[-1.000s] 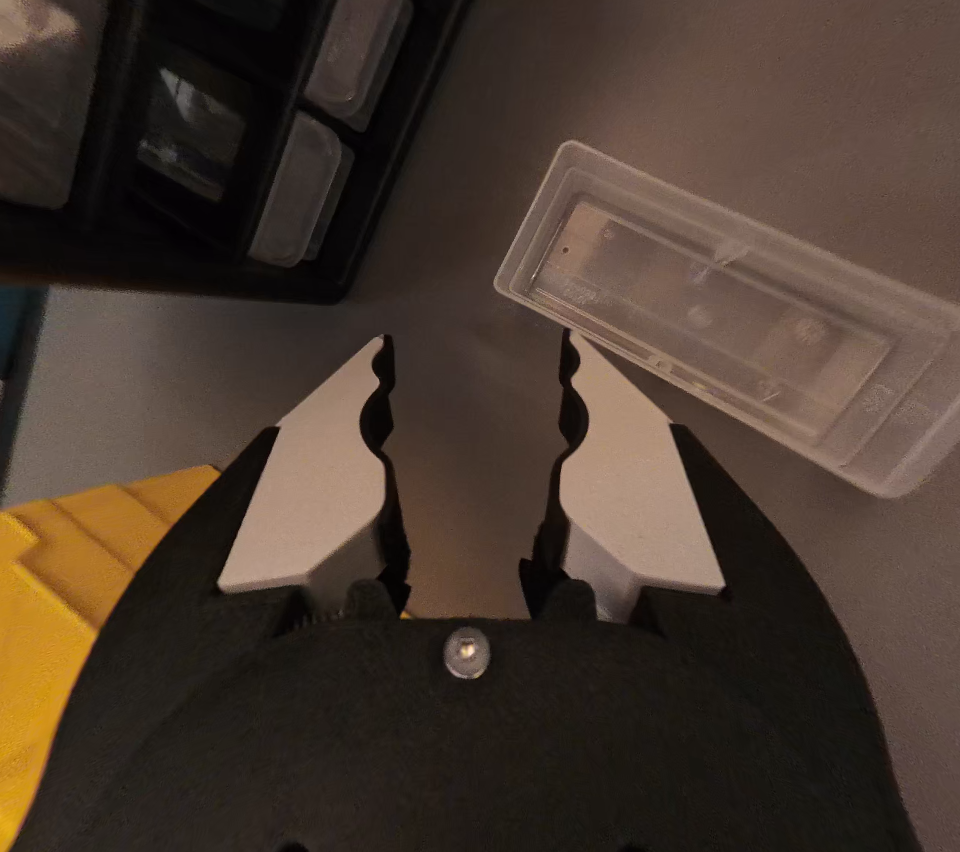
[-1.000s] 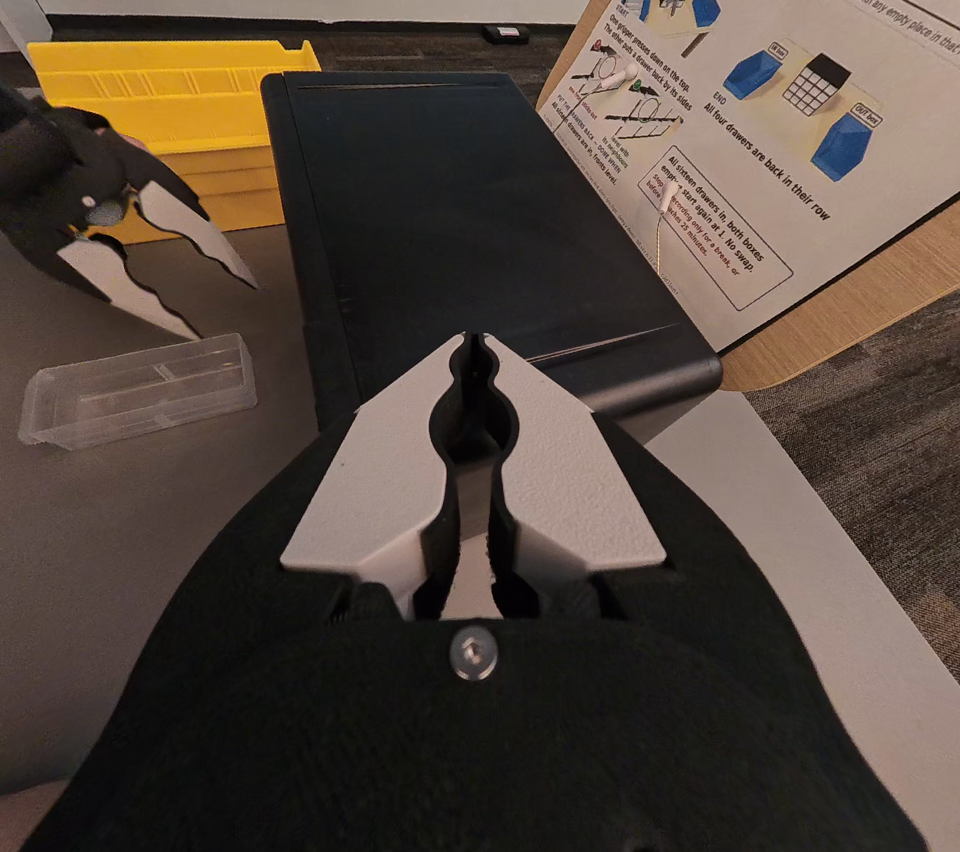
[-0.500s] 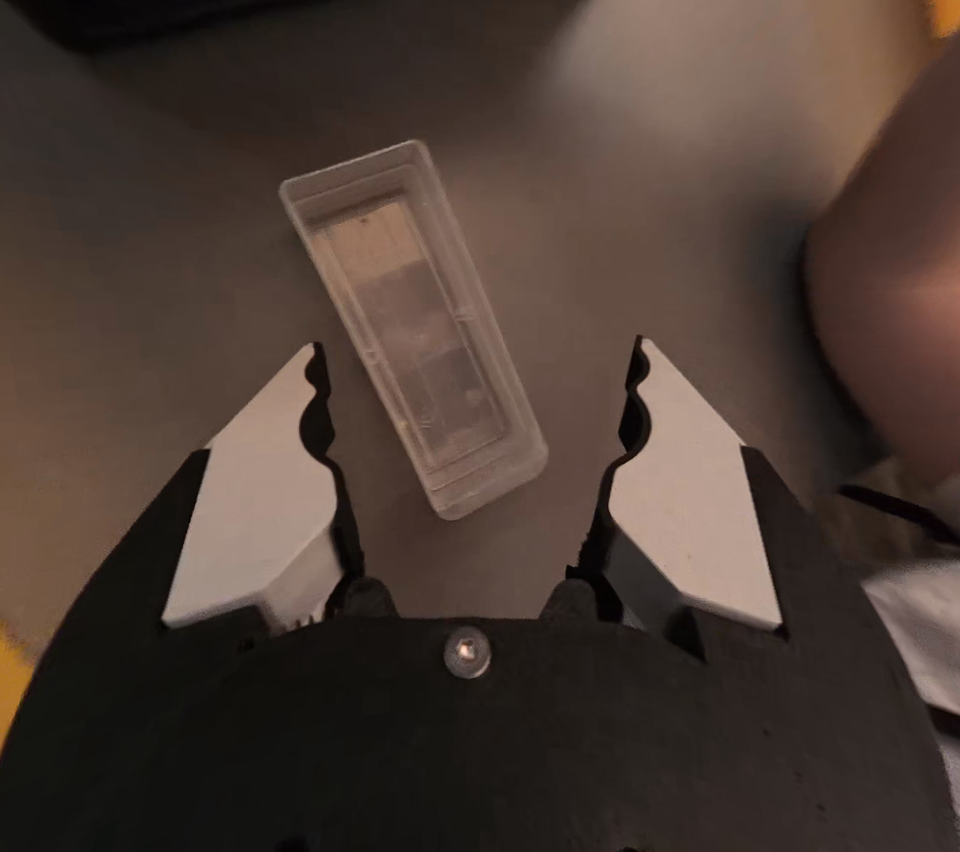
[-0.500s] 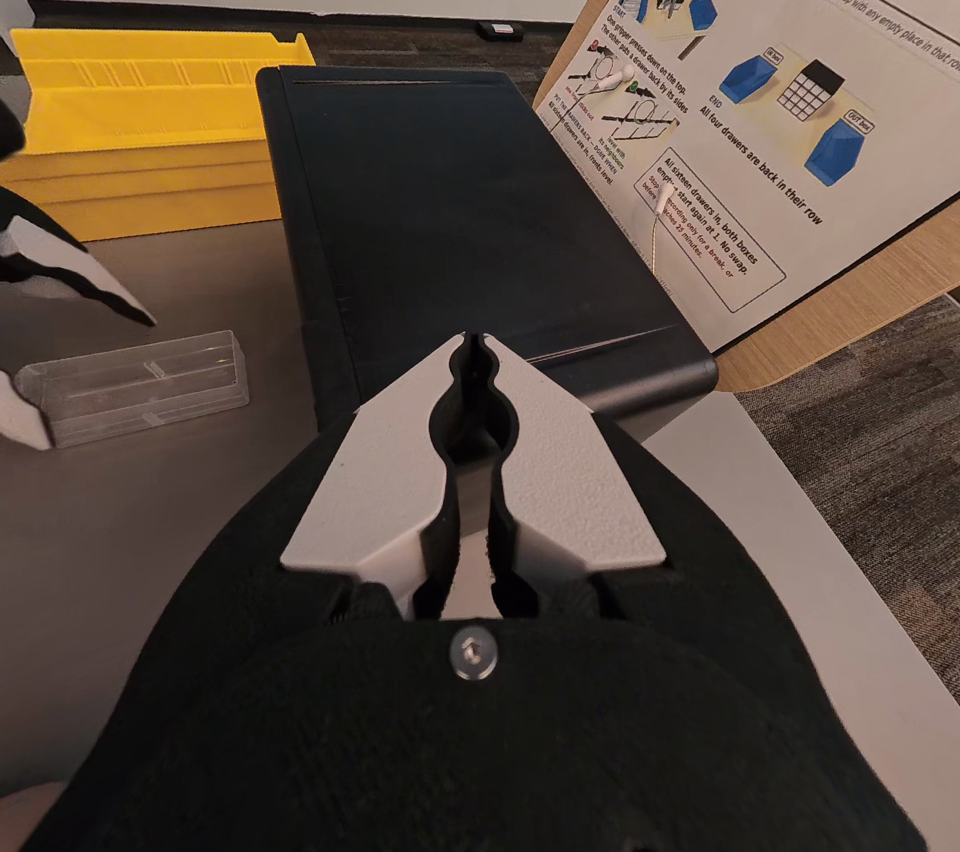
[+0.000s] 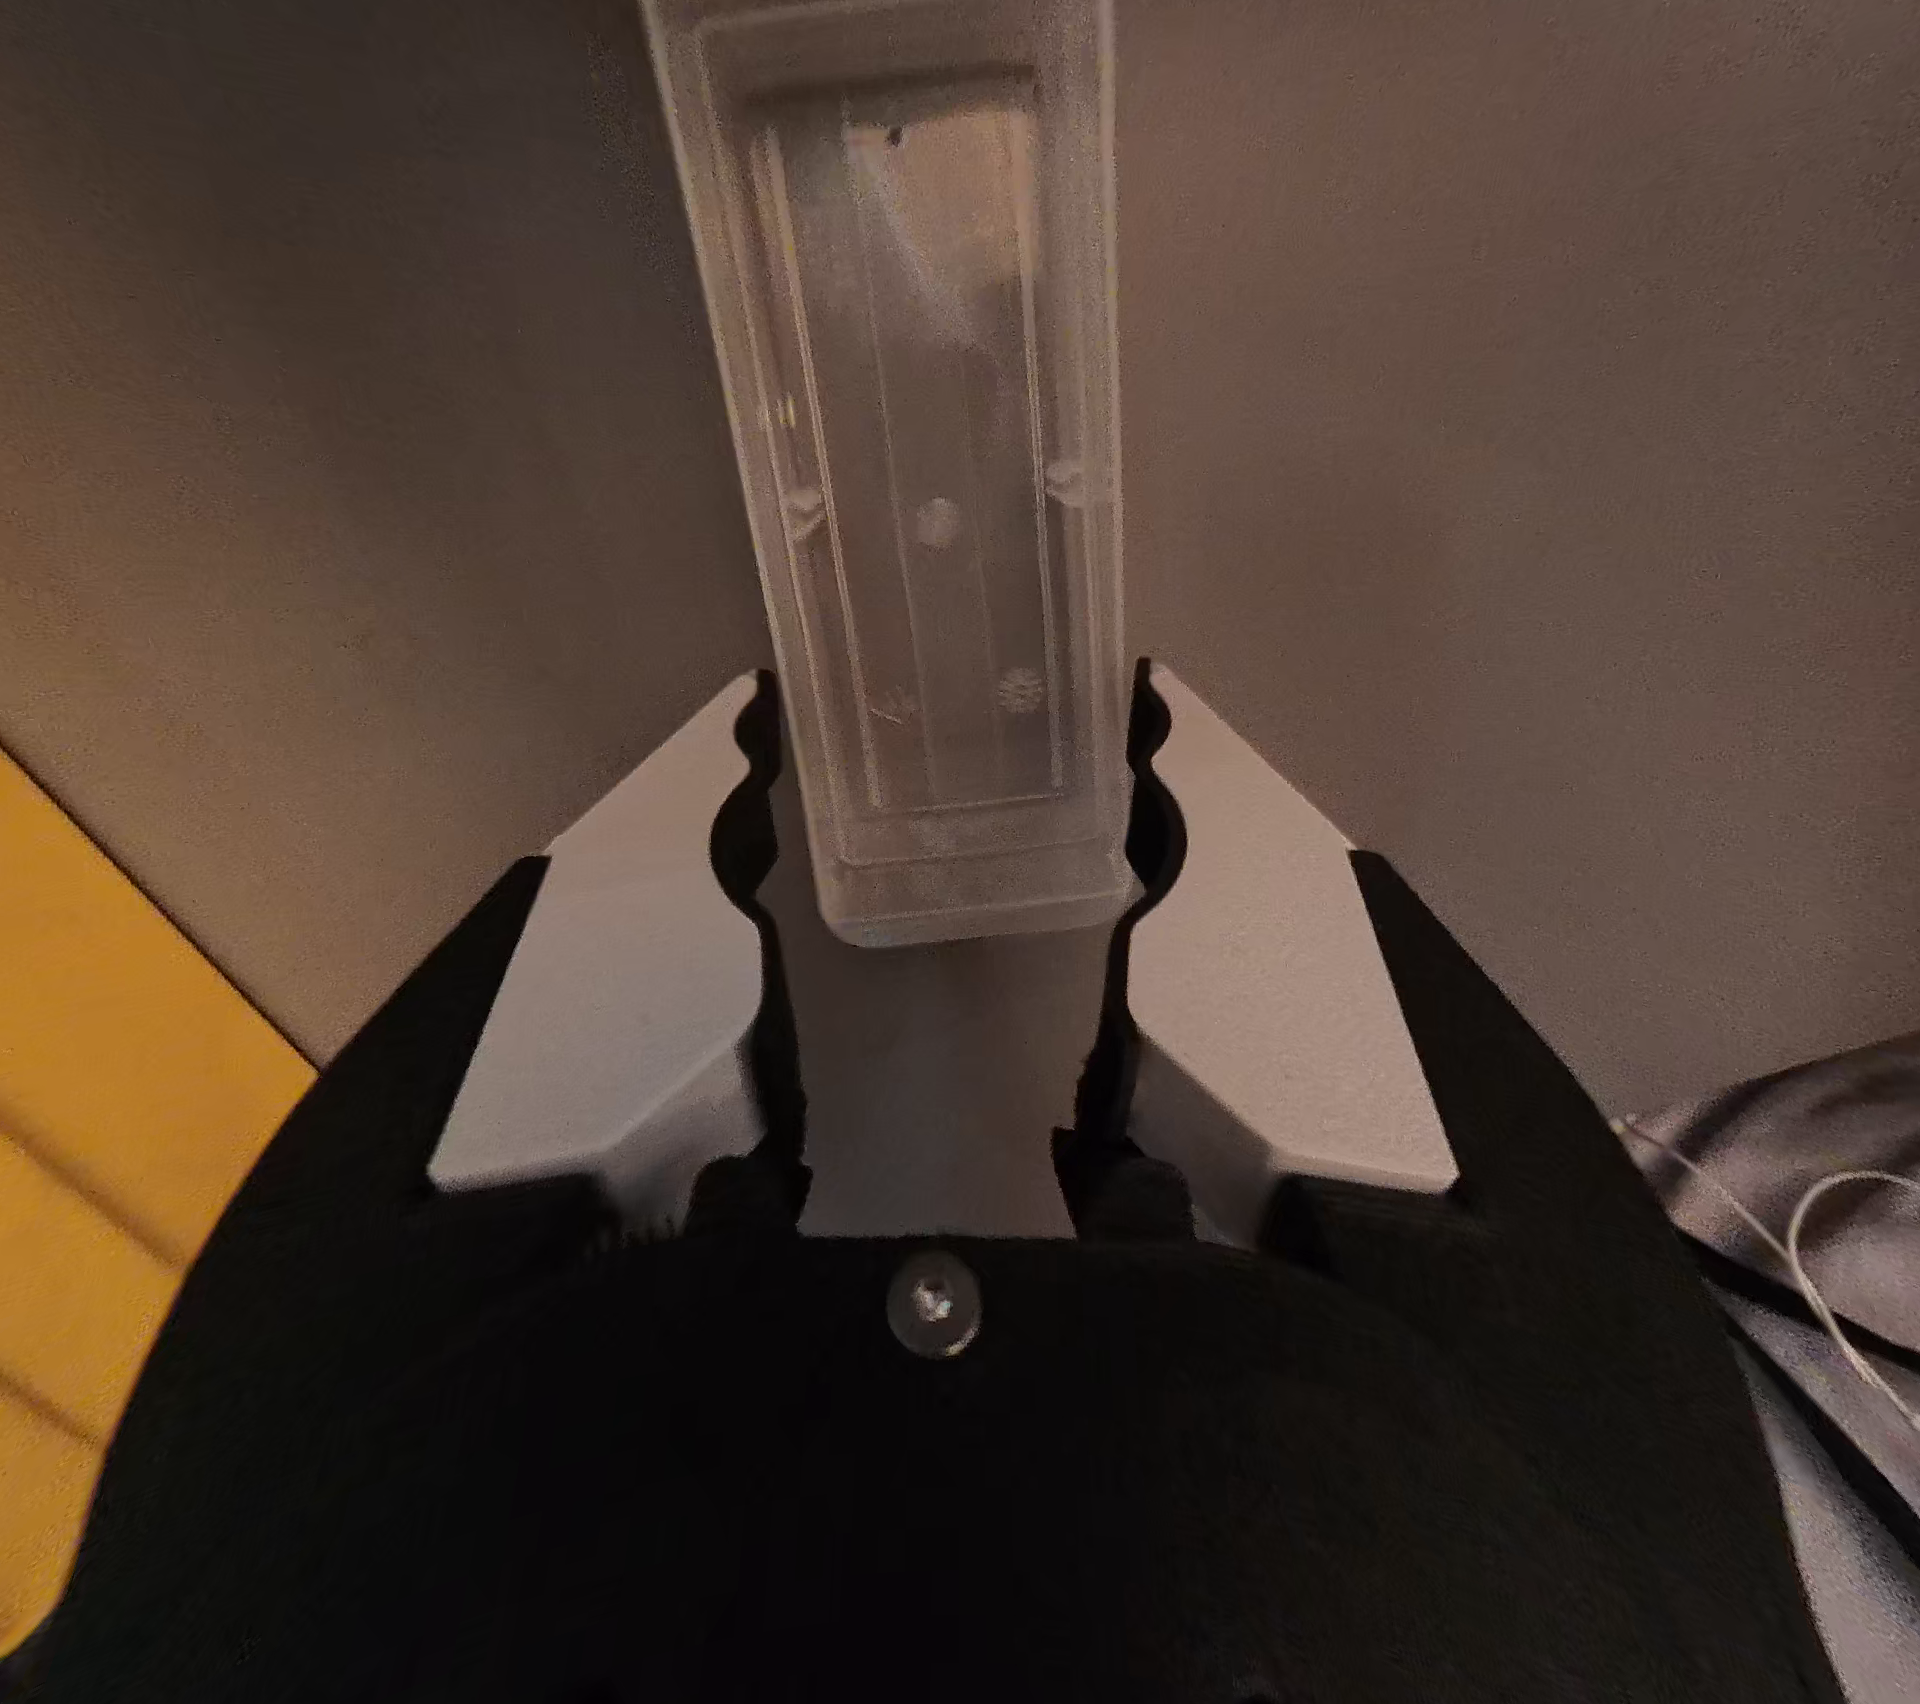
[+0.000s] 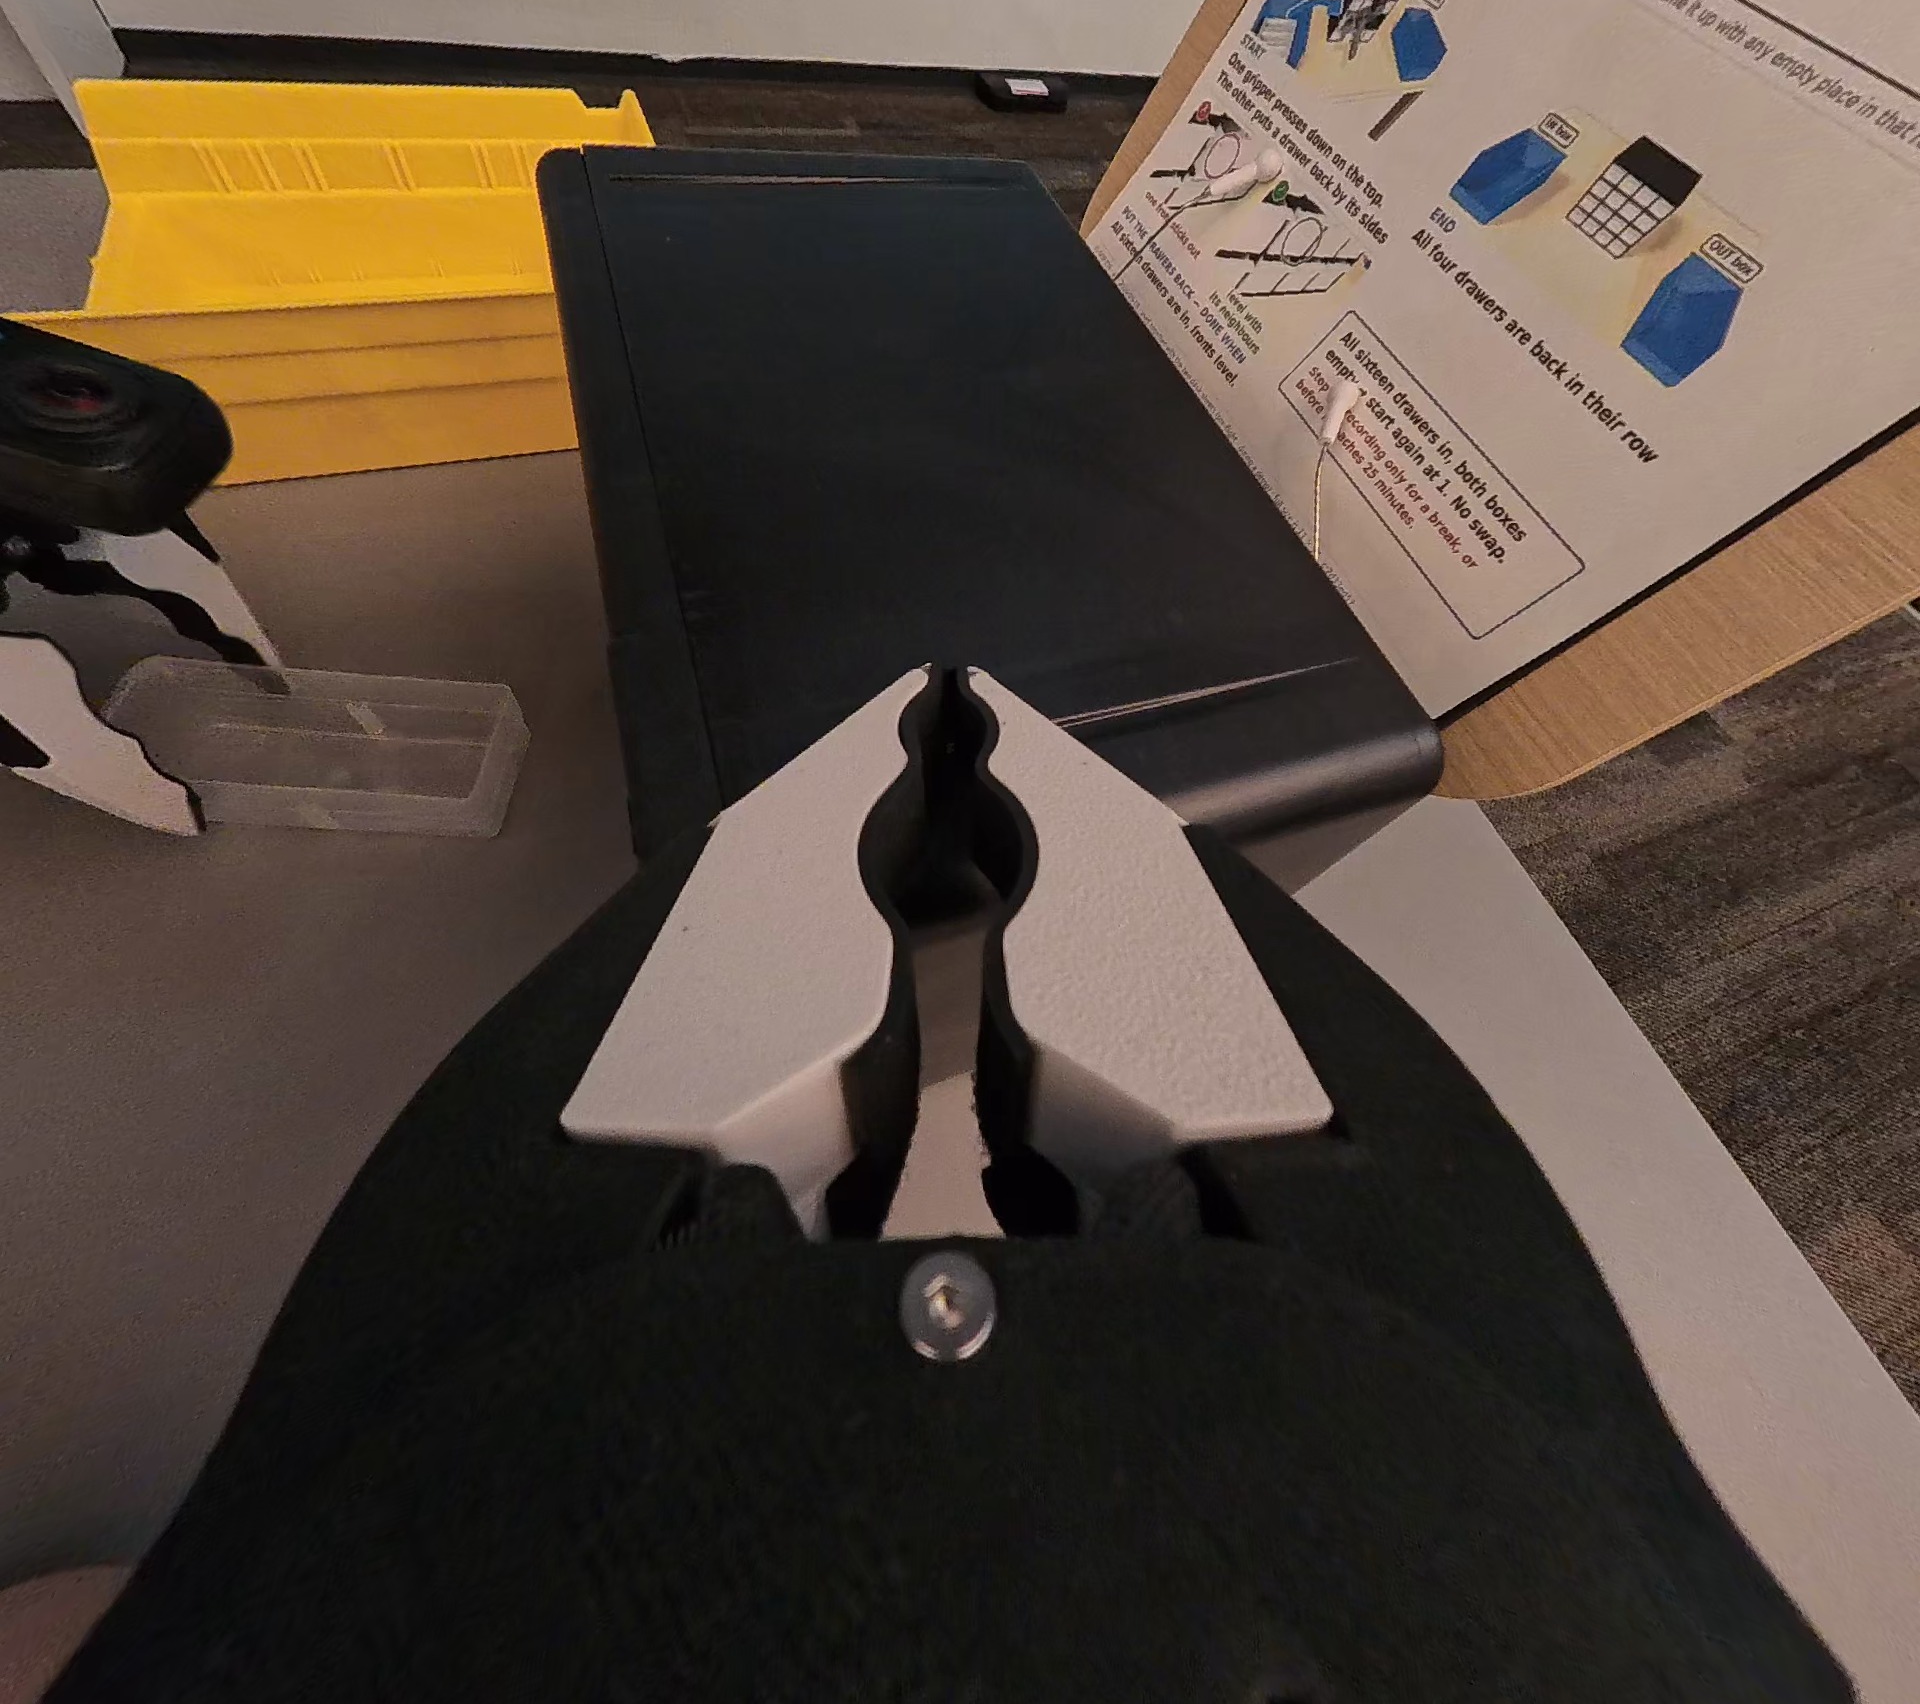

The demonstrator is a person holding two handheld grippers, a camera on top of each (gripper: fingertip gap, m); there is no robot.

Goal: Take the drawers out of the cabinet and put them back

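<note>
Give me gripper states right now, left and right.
Left gripper: open, fingers straddling the near end of the clear drawer; contact cannot be told.
Right gripper: shut, empty, over the black cabinet.

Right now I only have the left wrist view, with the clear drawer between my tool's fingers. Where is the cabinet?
Observer: In the right wrist view, the black cabinet stands just right of the clear drawer, with a gap between them.
Operator: Is the right tool busy?
Observer: No. The right tool is shut on nothing, poised at the cabinet's near end.
Operator: Anything beyond the cabinet?
Observer: A tilted wooden board carrying a printed sheet, on its far side from the drawer.
</note>
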